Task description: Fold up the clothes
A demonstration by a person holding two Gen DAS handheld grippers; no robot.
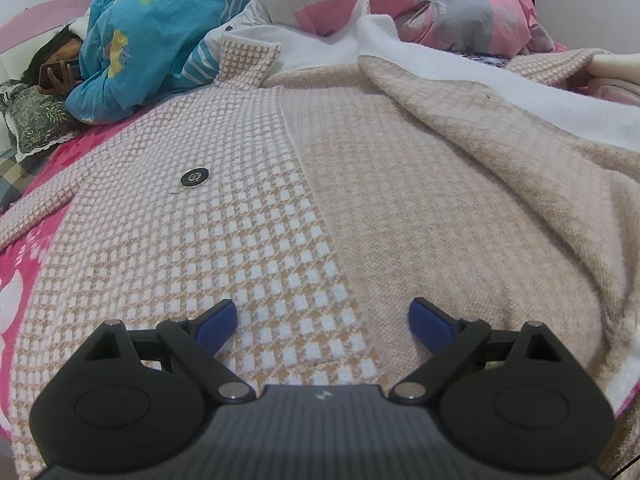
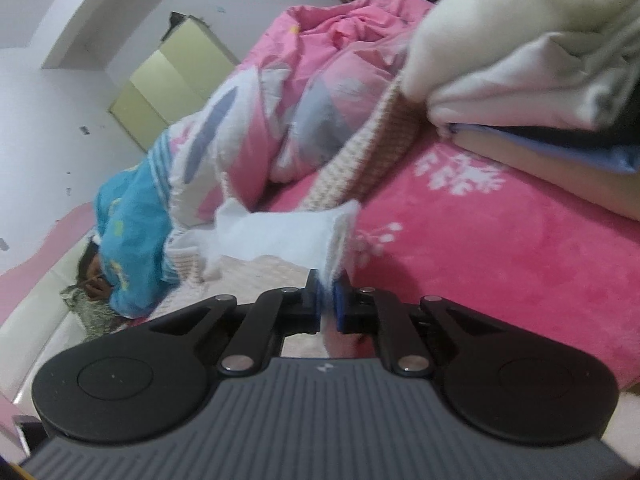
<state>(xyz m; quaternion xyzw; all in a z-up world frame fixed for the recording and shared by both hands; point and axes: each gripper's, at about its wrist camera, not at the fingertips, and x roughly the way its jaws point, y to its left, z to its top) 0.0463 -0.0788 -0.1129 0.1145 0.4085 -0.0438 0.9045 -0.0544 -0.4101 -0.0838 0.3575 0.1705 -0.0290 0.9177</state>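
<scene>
- The coat (image 1: 224, 216) lies spread across the bed (image 2: 500, 248), its right front panel thrown open with the lining up; no fold is finished.
- The right gripper (image 2: 328, 300) is clamped on the coat's white edge (image 2: 280, 236), lifted off the bed.
- The left gripper (image 1: 322, 320) hangs wide open over the coat's middle, holding nothing.
- Nearly all the folding is left.

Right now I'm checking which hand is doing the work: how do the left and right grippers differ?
The left gripper is open, its blue pads wide apart above the checked coat with nothing between them; the right gripper is shut on the coat's white lining edge. The left points down at the flat cloth; the right is rolled sideways and holds its cloth off the pink bedspread. Both share black linkages and blue pads.
</scene>
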